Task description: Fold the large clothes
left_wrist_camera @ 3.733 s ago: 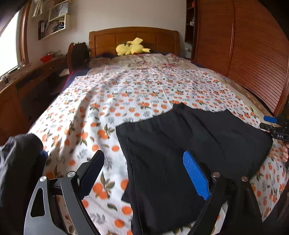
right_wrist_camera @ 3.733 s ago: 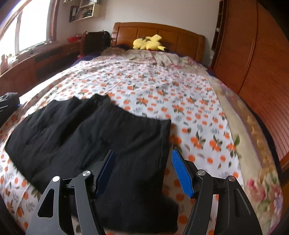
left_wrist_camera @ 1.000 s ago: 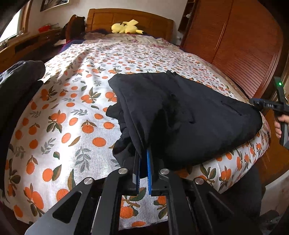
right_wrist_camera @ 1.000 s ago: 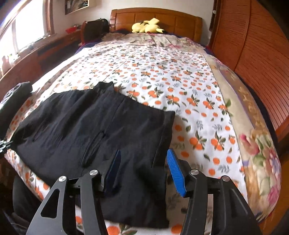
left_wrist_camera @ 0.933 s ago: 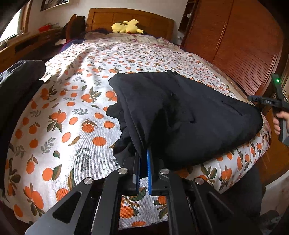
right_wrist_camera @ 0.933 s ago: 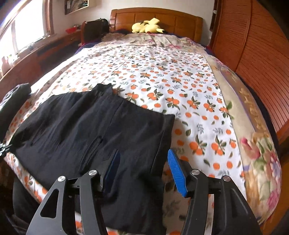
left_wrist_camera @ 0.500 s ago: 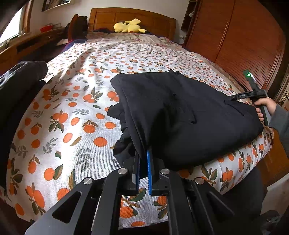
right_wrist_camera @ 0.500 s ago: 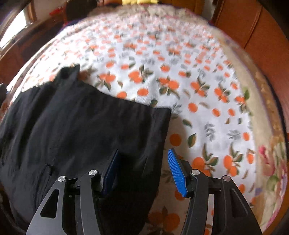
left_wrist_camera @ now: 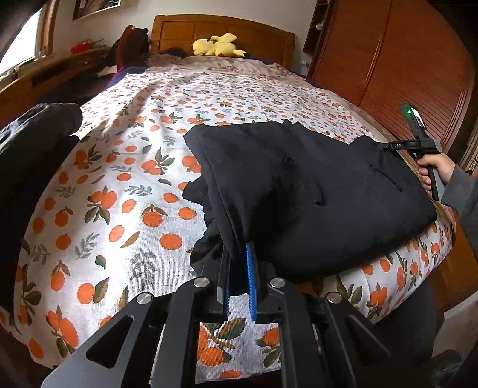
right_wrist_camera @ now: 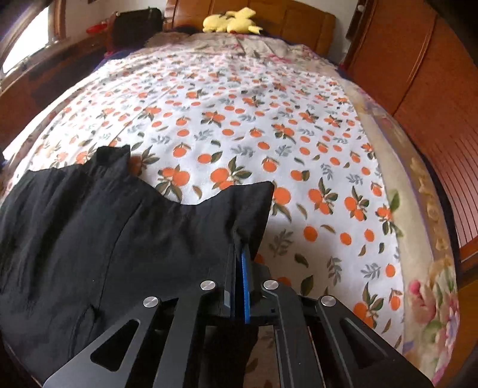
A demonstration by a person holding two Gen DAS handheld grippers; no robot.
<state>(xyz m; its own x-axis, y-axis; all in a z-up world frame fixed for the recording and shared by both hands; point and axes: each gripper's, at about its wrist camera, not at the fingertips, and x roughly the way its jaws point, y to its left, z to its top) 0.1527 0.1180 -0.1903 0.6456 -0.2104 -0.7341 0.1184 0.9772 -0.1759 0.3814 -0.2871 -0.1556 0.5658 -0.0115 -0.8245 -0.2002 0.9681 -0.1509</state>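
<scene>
Garment: a black garment (left_wrist_camera: 298,191) is laid across the near end of the bed (left_wrist_camera: 125,167), partly draped over its edge.
Left tongs (left_wrist_camera: 239,268): a bunched fold at the garment's left end is pinched between the blue pads, while the jaws are easing apart (cloth is seen between them).
Right tongs (right_wrist_camera: 239,274): pressed together on the garment's right corner (right_wrist_camera: 251,209).
Right hand (left_wrist_camera: 433,170): seen gripping its handle at the far side.
Headboard: a yellow plush toy (right_wrist_camera: 230,21) is rested there.

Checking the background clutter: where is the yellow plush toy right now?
In both wrist views the yellow plush toy lies at the far end of the bed, against the wooden headboard, well beyond the black garment.
</scene>
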